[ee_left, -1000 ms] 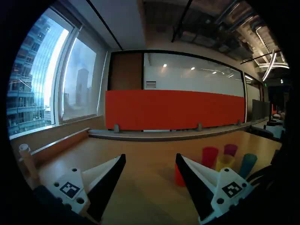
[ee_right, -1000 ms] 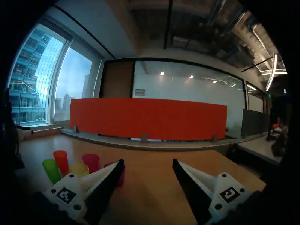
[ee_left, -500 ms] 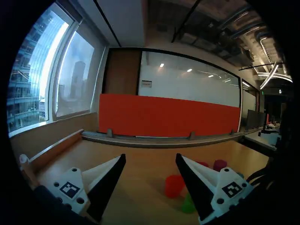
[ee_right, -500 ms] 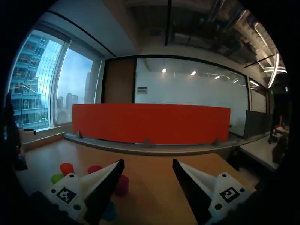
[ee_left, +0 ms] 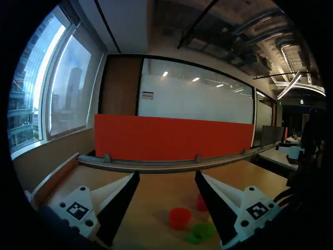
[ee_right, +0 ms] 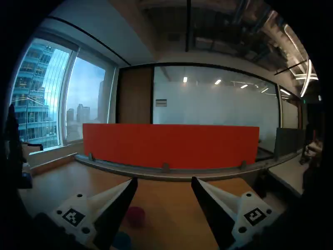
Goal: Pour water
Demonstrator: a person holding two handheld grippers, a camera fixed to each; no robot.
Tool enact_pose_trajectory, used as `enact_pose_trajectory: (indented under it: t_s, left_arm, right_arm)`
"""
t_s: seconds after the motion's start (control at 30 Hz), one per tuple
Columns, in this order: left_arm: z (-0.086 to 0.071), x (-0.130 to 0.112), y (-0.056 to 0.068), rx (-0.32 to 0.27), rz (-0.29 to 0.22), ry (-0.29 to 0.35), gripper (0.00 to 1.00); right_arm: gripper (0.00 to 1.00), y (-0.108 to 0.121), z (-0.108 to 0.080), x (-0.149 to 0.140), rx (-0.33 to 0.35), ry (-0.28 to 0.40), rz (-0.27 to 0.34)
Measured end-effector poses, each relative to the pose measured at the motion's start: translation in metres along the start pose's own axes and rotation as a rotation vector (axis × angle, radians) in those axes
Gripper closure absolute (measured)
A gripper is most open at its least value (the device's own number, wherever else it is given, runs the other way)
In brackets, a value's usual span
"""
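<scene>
I have the left gripper (ee_left: 166, 174) spread wide with nothing between its fingers, hanging above the wooden table (ee_left: 154, 196) and facing the orange panel (ee_left: 170, 137) that runs along the table's far edge. On my side of the orange panel, well apart from it, a red cup (ee_left: 180, 217) stands upright on the table between the fingers, nearer the right-hand one. A green cup (ee_left: 202, 231) sits just beside it, farther still from the panel. A reddish-pink cup (ee_left: 201, 203) peeks out from behind that same finger, closer to the panel than the other two. I cannot tell whether any of them holds water. A window (ee_left: 62, 104) lies off beyond the panel's left end. The right gripper (ee_right: 164, 180) is spread and empty too, also pointed at the orange panel. In the right gripper view a magenta cup (ee_right: 135, 216) stands on the table on the near side of the panel, just beside the left-hand finger. A blue cup (ee_right: 123, 241) sits farther from the panel, partly hidden by that finger.
</scene>
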State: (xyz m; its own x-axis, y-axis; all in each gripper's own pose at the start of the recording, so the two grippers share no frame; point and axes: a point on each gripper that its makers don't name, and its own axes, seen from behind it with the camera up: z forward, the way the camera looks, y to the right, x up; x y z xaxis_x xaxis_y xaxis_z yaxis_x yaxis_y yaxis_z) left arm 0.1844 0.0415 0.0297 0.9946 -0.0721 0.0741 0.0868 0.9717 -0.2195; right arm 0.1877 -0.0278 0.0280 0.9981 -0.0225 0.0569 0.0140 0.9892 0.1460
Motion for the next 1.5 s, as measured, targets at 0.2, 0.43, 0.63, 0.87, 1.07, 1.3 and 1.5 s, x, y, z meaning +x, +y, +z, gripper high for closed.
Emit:
enact_pose_trajectory:
  t_s: [0.2, 0.43, 0.63, 0.87, 1.07, 1.3, 1.5]
  left_arm:
    - [0.003, 0.003, 0.007, -0.037, -0.003, -0.019, 0.01]
    - [0.004, -0.001, 0.024, -0.127, 0.000, -0.047, 0.01]
    - [0.006, 0.001, 0.040, -0.220, -0.017, -0.048, 0.01]
    - [0.008, 0.009, 0.053, -0.306, 0.006, -0.036, 0.01]
    - [0.000, 0.009, 0.070, -0.392, 0.040, -0.038, 0.01]
    - [-0.008, -0.002, 0.079, -0.443, 0.098, -0.068, 0.01]
    - [-0.011, -0.017, 0.080, -0.465, 0.118, -0.116, 0.01]
  right_arm:
    - [0.00, 0.003, 0.001, 0.006, 0.017, -0.006, 0.010]
    - [0.00, -0.013, -0.001, 0.006, 0.123, -0.015, 0.005]
    - [0.00, -0.038, -0.007, 0.008, 0.265, -0.022, -0.004]
    - [0.00, -0.064, -0.016, 0.008, 0.404, -0.034, -0.016]
    - [0.00, -0.076, -0.022, 0.008, 0.485, -0.038, -0.028]
    - [0.00, -0.082, -0.024, 0.000, 0.522, -0.075, -0.053]
    - [0.00, -0.088, -0.028, -0.017, 0.563, -0.140, -0.080]
